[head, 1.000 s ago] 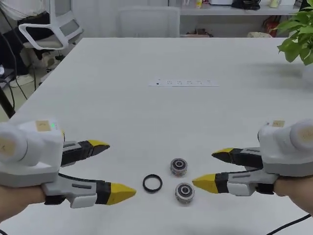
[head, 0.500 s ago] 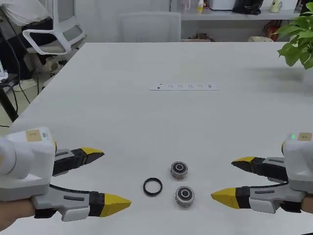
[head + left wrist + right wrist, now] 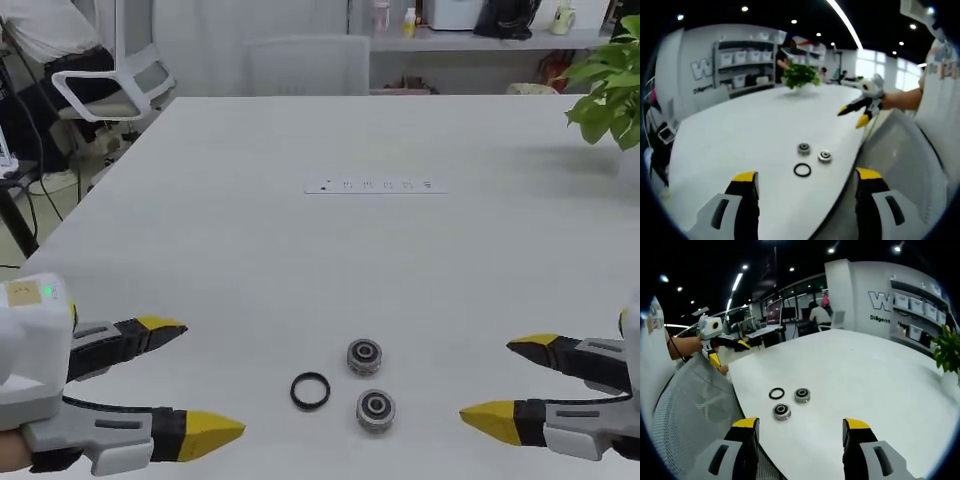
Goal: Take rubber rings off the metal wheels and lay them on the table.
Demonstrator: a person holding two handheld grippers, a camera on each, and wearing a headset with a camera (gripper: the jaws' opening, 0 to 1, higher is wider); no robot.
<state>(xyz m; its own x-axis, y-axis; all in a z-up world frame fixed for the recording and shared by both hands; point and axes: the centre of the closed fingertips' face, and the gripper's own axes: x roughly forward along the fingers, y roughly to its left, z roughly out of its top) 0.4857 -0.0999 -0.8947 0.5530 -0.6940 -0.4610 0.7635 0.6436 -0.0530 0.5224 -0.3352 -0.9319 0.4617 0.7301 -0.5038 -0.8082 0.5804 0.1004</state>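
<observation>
Two small metal wheels lie near the table's front edge: one (image 3: 365, 355) farther back, one (image 3: 375, 409) closer to me. A black rubber ring (image 3: 310, 391) lies flat on the table just left of them. The same wheels (image 3: 804, 148) (image 3: 825, 156) and ring (image 3: 802, 170) appear in the left gripper view, and the wheels (image 3: 802, 395) (image 3: 782, 411) and ring (image 3: 776, 393) in the right gripper view. My left gripper (image 3: 195, 380) is open at the lower left, well clear of them. My right gripper (image 3: 510, 380) is open at the lower right, holding nothing.
A white power strip (image 3: 375, 185) lies across the middle of the white table (image 3: 320, 250). A green plant (image 3: 605, 85) stands at the far right. Office chairs (image 3: 110, 85) stand beyond the table's far left corner. A grey mesh chair back (image 3: 695, 410) sits close to the table's front edge.
Both grippers have drawn back and outward from the wheels, the left one toward the left, the right one toward the right. Wheels and ring lie as before.
</observation>
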